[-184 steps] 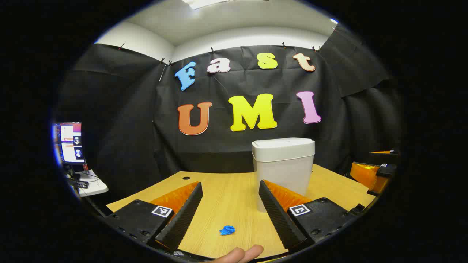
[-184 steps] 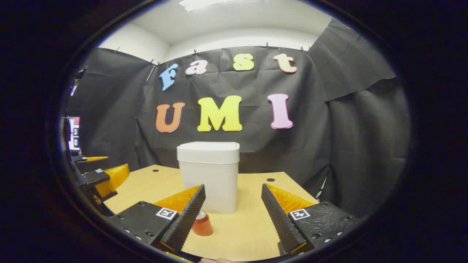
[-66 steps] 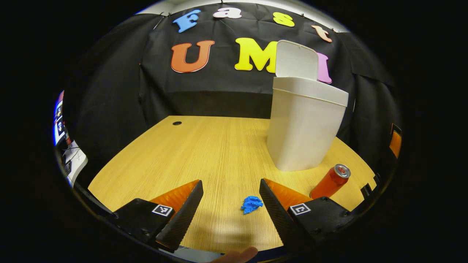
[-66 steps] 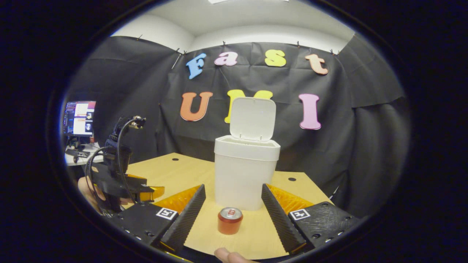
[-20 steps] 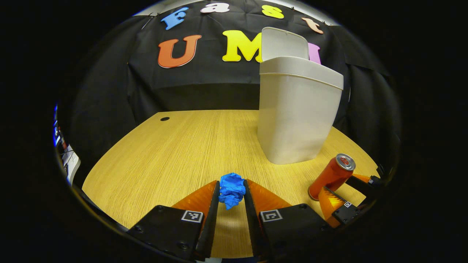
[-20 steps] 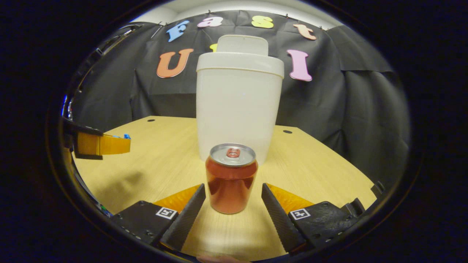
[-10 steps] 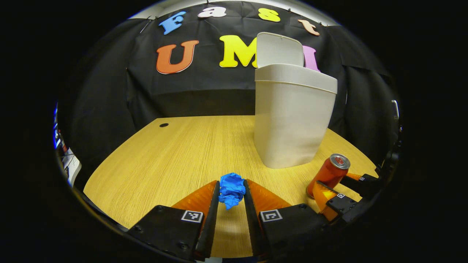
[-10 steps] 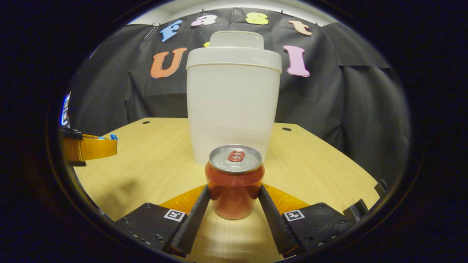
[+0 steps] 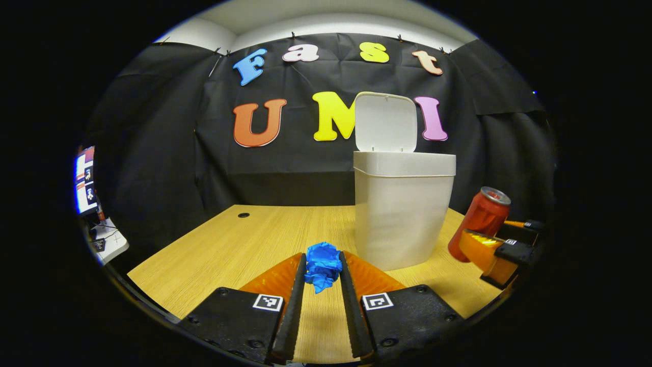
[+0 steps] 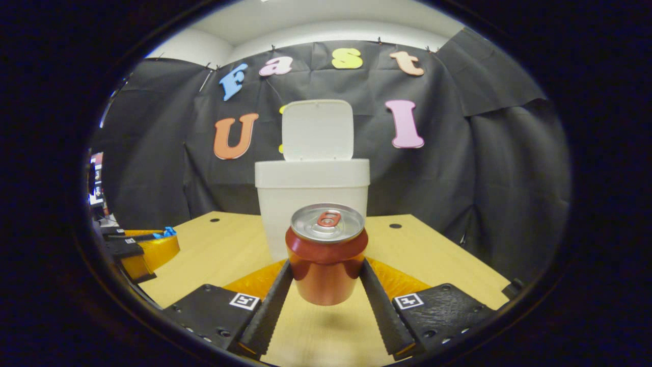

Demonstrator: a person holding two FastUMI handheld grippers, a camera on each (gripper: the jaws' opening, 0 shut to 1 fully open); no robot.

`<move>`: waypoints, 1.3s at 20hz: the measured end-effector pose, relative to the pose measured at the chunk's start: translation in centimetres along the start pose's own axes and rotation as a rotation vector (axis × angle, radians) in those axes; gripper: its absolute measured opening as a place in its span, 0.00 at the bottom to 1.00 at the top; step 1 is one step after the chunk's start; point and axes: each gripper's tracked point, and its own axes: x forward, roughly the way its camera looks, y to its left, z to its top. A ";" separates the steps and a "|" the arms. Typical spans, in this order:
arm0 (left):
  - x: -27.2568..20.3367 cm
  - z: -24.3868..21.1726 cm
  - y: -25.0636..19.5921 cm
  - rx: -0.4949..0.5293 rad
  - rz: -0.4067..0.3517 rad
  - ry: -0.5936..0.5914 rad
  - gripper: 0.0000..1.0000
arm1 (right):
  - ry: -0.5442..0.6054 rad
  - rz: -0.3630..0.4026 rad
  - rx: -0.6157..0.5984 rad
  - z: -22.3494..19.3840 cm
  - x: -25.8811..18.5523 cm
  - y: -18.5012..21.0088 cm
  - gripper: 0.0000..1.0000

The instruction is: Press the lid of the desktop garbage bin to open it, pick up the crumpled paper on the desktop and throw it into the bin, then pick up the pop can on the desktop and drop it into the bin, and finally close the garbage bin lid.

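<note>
Blue paper (image 9: 323, 266), red can (image 10: 326, 255), white bin (image 9: 402, 214)

A: Where does the left gripper view look from?
B: Low over the desk (image 9: 214, 244), facing the bin (image 9: 402, 214), right of centre.
A: And the right gripper view?
B: Similar (bin (image 10: 311, 188) centred); both share desk and bin.

Light wood-grain table (image 9: 229, 244) spans the lower half of the left gripper view. Directly on it: white bin (image 9: 402, 214), right of centre, lid (image 9: 385, 122) raised upright (standing towards the far edge). Round cable hole (image 9: 243, 215) at table's far left.
</note>
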 end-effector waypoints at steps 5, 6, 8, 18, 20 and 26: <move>-1.2 0.1 -0.1 -0.044 0.040 0.018 0.42 | -0.082 0.014 -0.067 4.2 -3.0 -3.7 0.80; -1.4 0.4 -0.5 -0.042 0.045 0.013 0.43 | -0.080 0.021 -0.069 4.5 -3.3 -4.4 0.81; -1.7 0.7 -1.3 -0.030 0.042 0.011 0.43 | -0.088 0.021 -0.065 5.3 -3.8 -5.8 0.81; -1.7 5.3 -3.8 -0.017 0.067 -0.041 0.43 | -0.127 0.068 -0.051 7.3 -4.4 -7.9 0.80; -1.7 7.1 -4.5 -0.039 0.063 -0.072 0.43 | -0.109 0.077 -0.054 6.8 -3.9 -7.6 0.80; -0.5 9.8 -5.4 0.000 0.106 -0.088 0.47 | -0.091 0.101 -0.091 6.0 -3.2 -7.8 0.81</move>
